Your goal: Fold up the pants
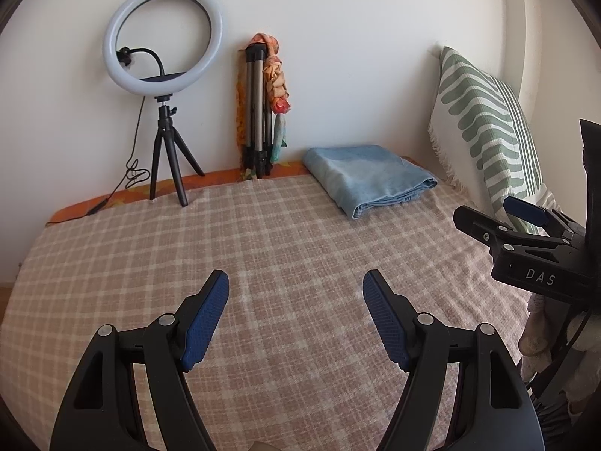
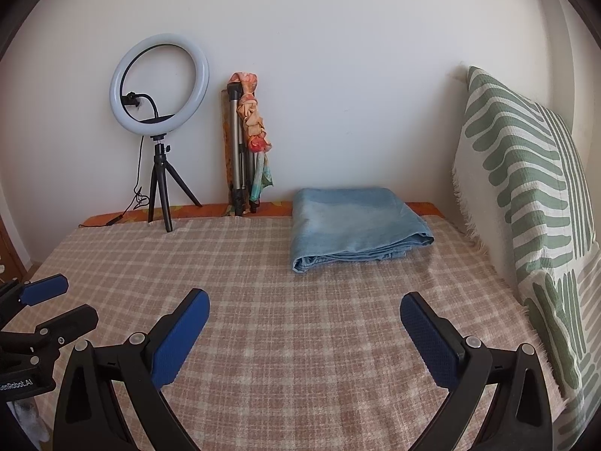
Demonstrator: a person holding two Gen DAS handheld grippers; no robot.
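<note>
Light blue pants (image 1: 366, 178) lie folded in a flat stack at the far right of the bed, near the wall; they also show in the right wrist view (image 2: 355, 227). My left gripper (image 1: 296, 282) is open and empty, above the checked bedspread (image 1: 263, 244), well short of the pants. My right gripper (image 2: 305, 302) is open and empty, also short of the pants. The right gripper shows at the right edge of the left wrist view (image 1: 499, 212). The left gripper shows at the left edge of the right wrist view (image 2: 56, 300).
A ring light on a small black tripod (image 1: 164, 86) stands at the back left with its cable trailing. A folded tripod with a coloured scarf (image 1: 259, 109) leans on the wall. A green-and-white patterned pillow (image 1: 484, 127) stands along the right side.
</note>
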